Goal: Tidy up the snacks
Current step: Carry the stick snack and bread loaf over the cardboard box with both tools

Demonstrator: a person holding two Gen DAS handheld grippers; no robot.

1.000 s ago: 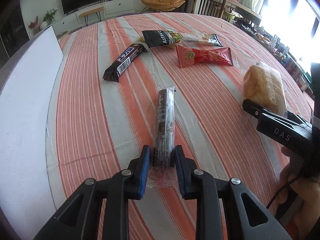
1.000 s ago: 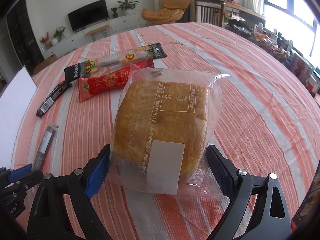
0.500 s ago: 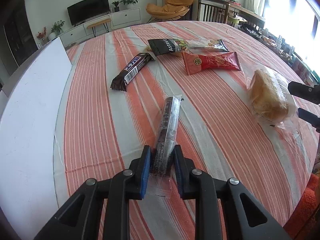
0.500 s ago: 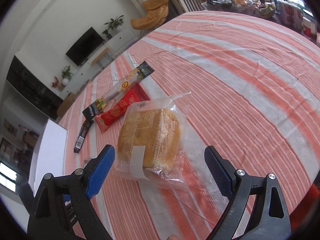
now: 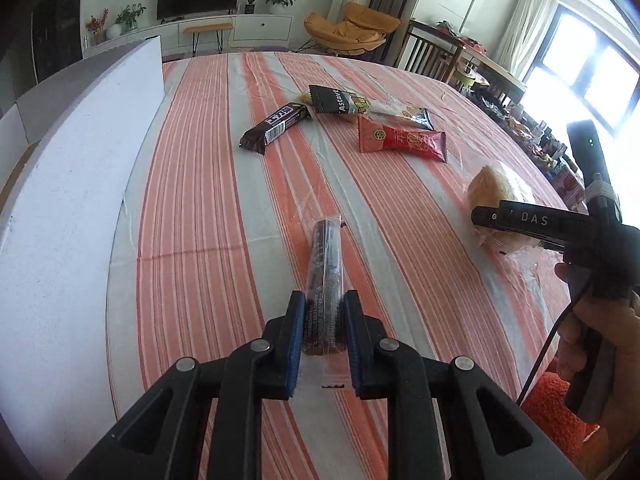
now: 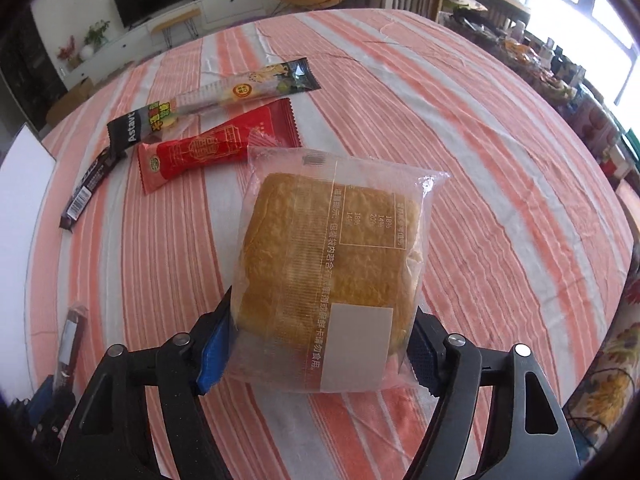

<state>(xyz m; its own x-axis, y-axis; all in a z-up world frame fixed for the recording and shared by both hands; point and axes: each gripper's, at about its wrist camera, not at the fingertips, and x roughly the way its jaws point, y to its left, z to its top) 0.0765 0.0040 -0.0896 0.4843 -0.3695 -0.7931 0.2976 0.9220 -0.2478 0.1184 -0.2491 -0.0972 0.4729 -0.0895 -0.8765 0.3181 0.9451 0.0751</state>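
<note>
My left gripper (image 5: 323, 322) is shut on a dark biscuit stick in a clear wrapper (image 5: 325, 276), held above the striped tablecloth (image 5: 192, 216); it also shows in the right wrist view (image 6: 70, 336). My right gripper (image 6: 320, 346) is shut on a bagged bread bun (image 6: 328, 268), its pads pressing both sides of the bag. The bun shows in the left wrist view (image 5: 494, 188) behind the right gripper (image 5: 520, 220). A dark chocolate bar (image 5: 276, 126), a long Astavt snack pack (image 5: 368, 106) and a red pack (image 5: 400, 142) lie farther back.
A white board (image 5: 72, 184) stands along the table's left side. A hand (image 5: 596, 328) holds the right gripper at the right edge. Chairs (image 5: 432, 52) and clutter stand beyond the table's far and right edges.
The right gripper came back down to the bun and shut on it. The left gripper has lifted the biscuit stick and drawn it back.
</note>
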